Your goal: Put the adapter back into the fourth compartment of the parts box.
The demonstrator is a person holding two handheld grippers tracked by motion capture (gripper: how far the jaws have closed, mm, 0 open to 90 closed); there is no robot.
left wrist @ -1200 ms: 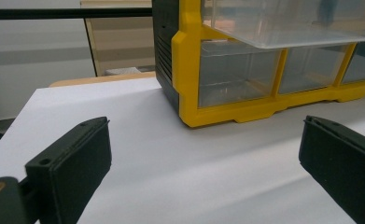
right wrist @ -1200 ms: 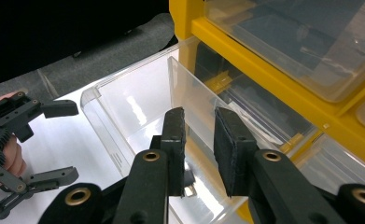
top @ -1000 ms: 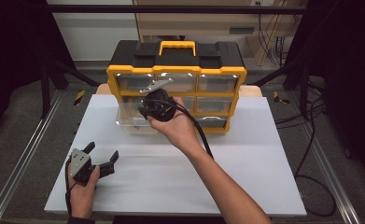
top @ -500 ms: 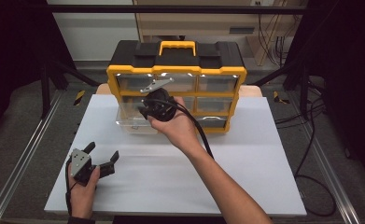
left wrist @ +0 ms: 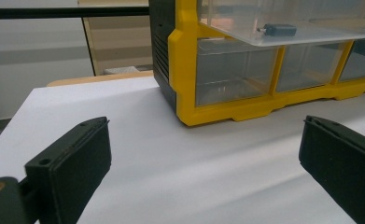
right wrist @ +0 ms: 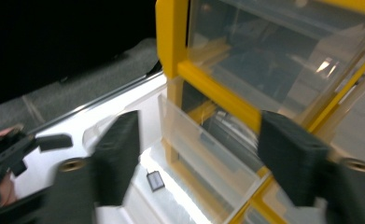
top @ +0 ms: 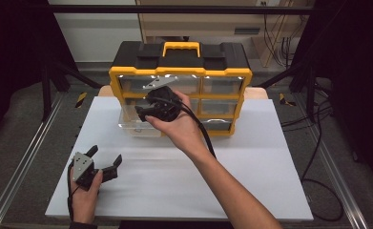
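Your right gripper [top: 146, 113] hangs over the pulled-out clear drawer [top: 135, 125] of the yellow and black organizer [top: 179, 86], which stands at the far edge of the white counter [top: 184, 171]. Its fingers [right wrist: 119, 156] have just been opening and now stand spread, with nothing pinched between them; in the right gripper view they frame the drawer's clear front wall and the yellow frame behind it. The drawer sits in the middle row on the organizer's left side, drawn out toward you, and a small dark flat piece [right wrist: 155, 180] lies on its floor near the front. In the left gripper view that same piece [left wrist: 277, 30] shows through the clear bottom of the drawer [left wrist: 283, 23], which juts out above the lower row of closed drawers. Your left gripper [top: 103, 164] rests low at the near left corner of the counter, well apart from the organizer, held in your left hand [top: 85, 200]. Its fingers [left wrist: 70, 170] are spread wide with only bare counter between them, pointing toward the organizer's lower left corner. The cable [top: 203, 138] from your right gripper trails back along your forearm. The organizer's yellow handle [top: 181, 48] lies flat on its black top.
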